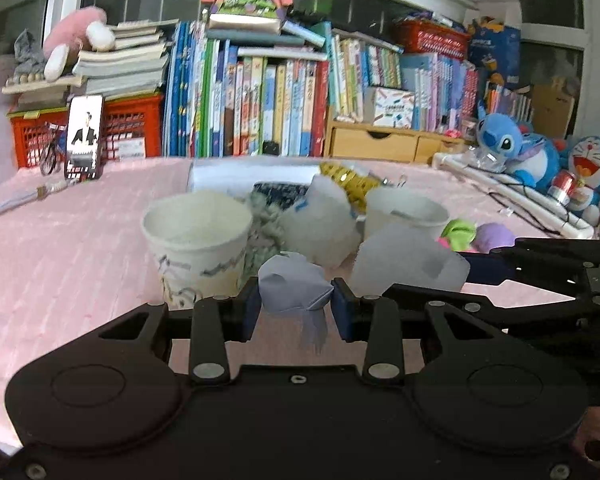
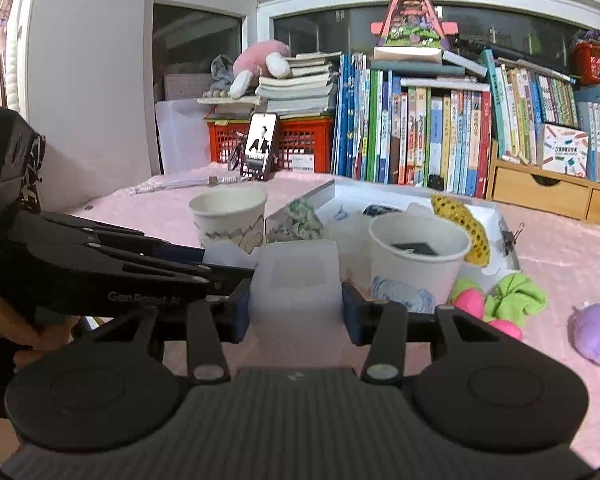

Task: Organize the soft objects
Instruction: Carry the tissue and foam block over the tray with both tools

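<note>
Between the blue pads of our left gripper (image 1: 294, 306) sits a crumpled pale paper wad (image 1: 292, 286), pinched on both sides and lifted clear of the pink tablecloth (image 1: 60, 248); our right gripper (image 2: 296, 308) is clamped on a translucent white container (image 2: 296, 276), its pads pressing the side walls. We take the empty paper cup (image 1: 198, 236) as our landmark: the wad hangs just to the right of it and nearer us, the container is further right again, and a second paper cup (image 2: 416, 258) with something dark inside stands well to the right, in front of a shallow white tray (image 2: 496, 216). Just behind the empty cup lies a mottled green-and-white scrap (image 2: 300, 218). Far to the right of it rest a pink and green soft toy (image 2: 500, 300) and a purple plush (image 2: 598, 332). We judge the wad to be very light and easily crushed, so a gentle squeeze across its bulk, not its trailing tail, suits it best. The container looks thin and flexible; a hard grip would buckle its walls, and its smooth plastic may slip. The plush pieces should compress freely, so grasping deep into their middle seems safest.
</note>
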`<action>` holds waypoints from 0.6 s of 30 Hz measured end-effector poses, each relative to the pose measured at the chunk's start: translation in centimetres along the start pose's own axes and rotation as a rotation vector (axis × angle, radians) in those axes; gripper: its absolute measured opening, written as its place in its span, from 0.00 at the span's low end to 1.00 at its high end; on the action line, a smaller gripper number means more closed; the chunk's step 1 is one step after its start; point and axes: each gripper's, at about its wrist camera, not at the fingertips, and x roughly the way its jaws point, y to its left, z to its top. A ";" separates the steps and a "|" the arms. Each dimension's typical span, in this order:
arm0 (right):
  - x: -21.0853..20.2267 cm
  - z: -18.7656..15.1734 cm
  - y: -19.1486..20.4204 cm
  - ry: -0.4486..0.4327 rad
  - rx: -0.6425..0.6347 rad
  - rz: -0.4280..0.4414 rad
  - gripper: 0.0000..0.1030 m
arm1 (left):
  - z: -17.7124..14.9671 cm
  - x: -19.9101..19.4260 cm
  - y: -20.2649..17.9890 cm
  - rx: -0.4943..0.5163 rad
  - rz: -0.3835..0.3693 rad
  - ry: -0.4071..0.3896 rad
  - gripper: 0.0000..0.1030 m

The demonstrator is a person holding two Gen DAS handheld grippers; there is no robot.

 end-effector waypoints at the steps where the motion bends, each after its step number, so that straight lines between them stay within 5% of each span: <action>1: -0.2 0.2 0.0 -0.008 -0.001 -0.001 0.49 | 0.3 -0.2 -0.2 0.005 -0.005 -0.009 0.34; 18: -3.0 3.1 -1.4 -0.156 0.028 -0.045 0.49 | 4.8 -1.1 -2.2 0.054 -0.045 -0.114 0.34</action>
